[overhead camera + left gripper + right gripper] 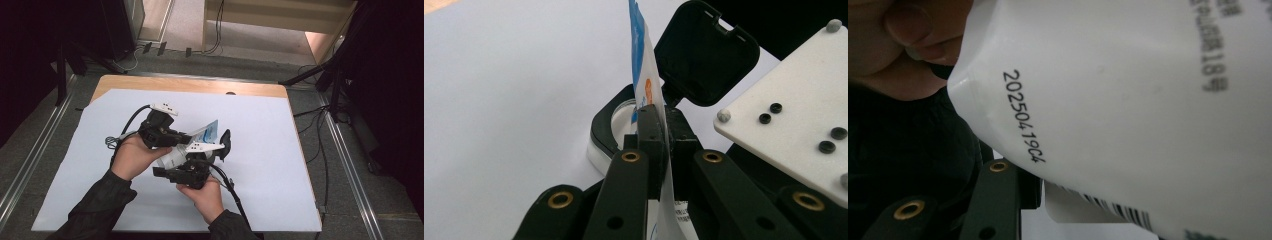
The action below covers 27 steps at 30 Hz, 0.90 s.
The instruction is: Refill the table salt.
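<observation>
Left gripper (663, 145) clamps label (642, 75) | right gripper (192, 167) grips white bottle (1148, 100)

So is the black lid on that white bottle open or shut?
Open. The lid is flipped back on its hinge, away from the bottle, showing the round mouth below.

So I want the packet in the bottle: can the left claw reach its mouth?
Probably yes: the lid is flipped back, and the mouth lies open just past the left claw holding the packet.
</observation>
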{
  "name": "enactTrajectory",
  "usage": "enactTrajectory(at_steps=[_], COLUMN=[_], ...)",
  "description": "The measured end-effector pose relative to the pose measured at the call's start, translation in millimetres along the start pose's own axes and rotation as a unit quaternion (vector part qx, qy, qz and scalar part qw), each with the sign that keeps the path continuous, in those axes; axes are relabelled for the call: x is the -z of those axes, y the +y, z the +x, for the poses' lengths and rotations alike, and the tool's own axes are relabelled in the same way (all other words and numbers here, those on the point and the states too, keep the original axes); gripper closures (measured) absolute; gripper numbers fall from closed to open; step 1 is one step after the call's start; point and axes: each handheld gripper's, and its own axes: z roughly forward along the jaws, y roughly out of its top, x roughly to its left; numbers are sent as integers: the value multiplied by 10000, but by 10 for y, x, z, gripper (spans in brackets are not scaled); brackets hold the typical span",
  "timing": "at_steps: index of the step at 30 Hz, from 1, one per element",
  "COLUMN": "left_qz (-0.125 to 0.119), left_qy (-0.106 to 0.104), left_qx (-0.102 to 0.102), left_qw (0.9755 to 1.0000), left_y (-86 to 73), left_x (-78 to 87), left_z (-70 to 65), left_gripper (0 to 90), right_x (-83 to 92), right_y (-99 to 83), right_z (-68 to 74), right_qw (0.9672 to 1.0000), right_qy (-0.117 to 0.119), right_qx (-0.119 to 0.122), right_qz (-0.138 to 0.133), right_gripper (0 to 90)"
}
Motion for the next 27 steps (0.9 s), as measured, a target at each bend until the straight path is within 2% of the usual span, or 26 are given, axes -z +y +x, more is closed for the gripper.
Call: enactTrajectory(at_steps=[2,5,12,22,27], left_qz=[21,62,128,170,198], left_qy=[-28,-59,-231,-353,-400], left_qx=[-1,19,147,132,144], left_qw=[10000,10000,9995,9991,9989], left_y=[-9,-54,-144,-240,-279], left_x=[2,-2,-12,-20,-44], left_z=[13,53,125,173,207], left_gripper=[890,890,884,856,849], right_x=[-4,-17,-83,-128,-147], right_y=[-11,-33,-102,-198,-257], right_z=[-8,-13,-23,-48,-80], right_qw=[10000,9995,9959,9921,9890], right_qy=[-28,-165,-488,-652,-750], right_qx=[49,254,696,1008,1184], right_qz=[10,93,306,368,477], right_gripper=[611,611,611,611,613])
